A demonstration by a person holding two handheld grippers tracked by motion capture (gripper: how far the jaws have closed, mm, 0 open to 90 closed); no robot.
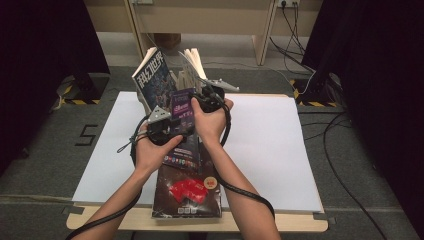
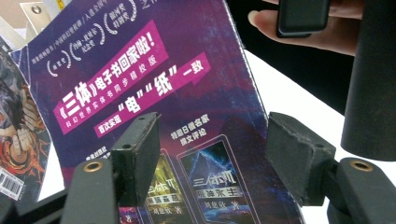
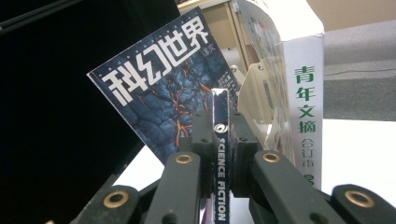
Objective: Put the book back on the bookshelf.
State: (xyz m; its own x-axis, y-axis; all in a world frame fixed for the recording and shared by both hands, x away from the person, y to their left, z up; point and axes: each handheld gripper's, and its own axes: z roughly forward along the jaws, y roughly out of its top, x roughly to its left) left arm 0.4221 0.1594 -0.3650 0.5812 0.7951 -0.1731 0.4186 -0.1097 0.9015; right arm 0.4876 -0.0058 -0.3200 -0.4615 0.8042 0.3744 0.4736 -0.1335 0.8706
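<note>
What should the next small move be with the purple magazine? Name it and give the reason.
Probably ease the purple magazine forward into the gap between the blue-covered magazine and the white thick book. The right hand-held gripper is clamped on its spine, holding it upright just short of that gap, while the left hand-held gripper stands open with its pads off the cover, so it no longer steadies the magazine.
</note>
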